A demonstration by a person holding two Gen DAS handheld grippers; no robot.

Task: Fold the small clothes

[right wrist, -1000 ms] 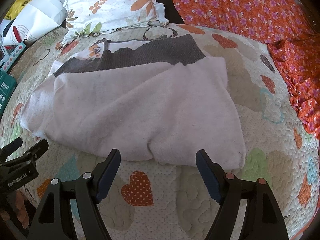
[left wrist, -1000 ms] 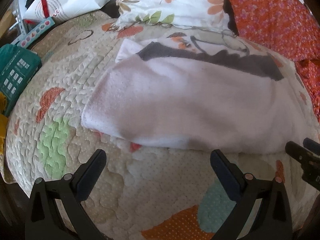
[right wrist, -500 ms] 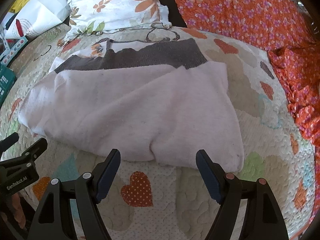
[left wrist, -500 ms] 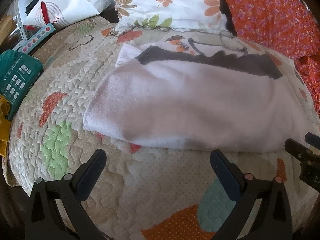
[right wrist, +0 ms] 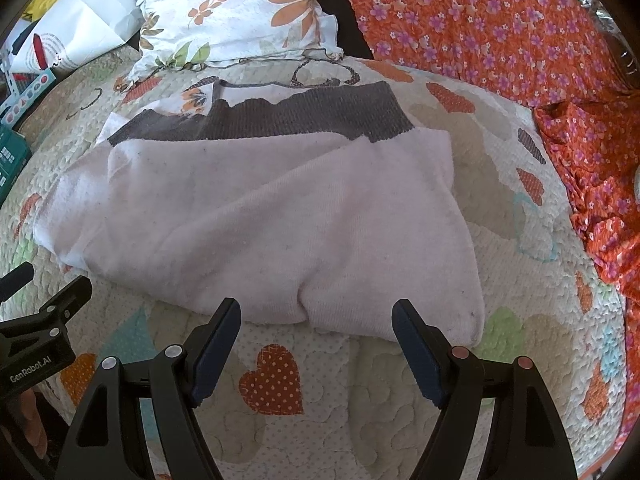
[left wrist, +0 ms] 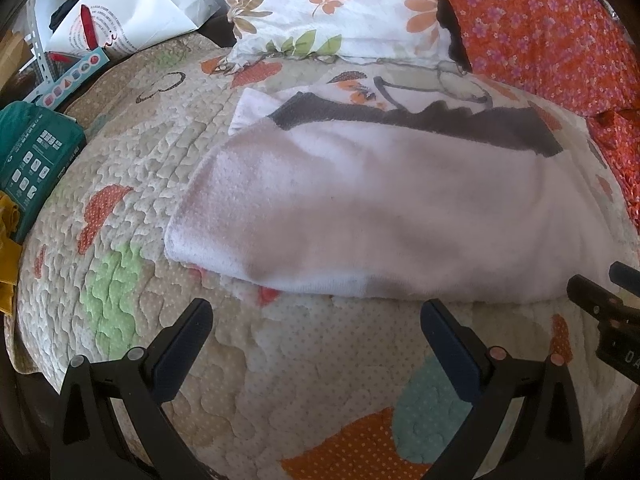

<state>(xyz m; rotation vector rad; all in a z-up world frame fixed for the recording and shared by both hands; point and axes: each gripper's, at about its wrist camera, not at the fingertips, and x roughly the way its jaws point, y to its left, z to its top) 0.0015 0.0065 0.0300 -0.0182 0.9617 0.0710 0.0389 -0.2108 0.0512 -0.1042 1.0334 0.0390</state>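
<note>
The garment [left wrist: 380,208], a pale pink piece with a dark grey band [right wrist: 280,116] along its far side, is lying flat on the quilt [left wrist: 304,380] just ahead of both grippers. Its long axis is running left to right across their pointing lines, so its near edge is facing the fingers broadside.

The left gripper [left wrist: 316,344] is hovering with its jaws spread wide and nothing between them; the near edge is lying just past its fingertips, not touching. The right gripper [right wrist: 316,340] is likewise standing wide open and empty, its tips just short of the near edge, where a crease is dividing the hem. The right one is looking slightly nearer to the cloth.

From the left gripper the garment is reaching further right than left, with its left corner ahead and a little left. From the right gripper the right corner [right wrist: 472,332] is lying just beyond the right finger.

Judging by this, the coming move is probably calling for each gripper to pinch the near edge at its own side and carry it away toward the grey band. Bare quilt is offering room in front and to the right. The pillow [right wrist: 240,12] is sitting close behind the band, and the orange floral cloth [right wrist: 520,40] is bounding the right, so the far side is tighter.
</note>
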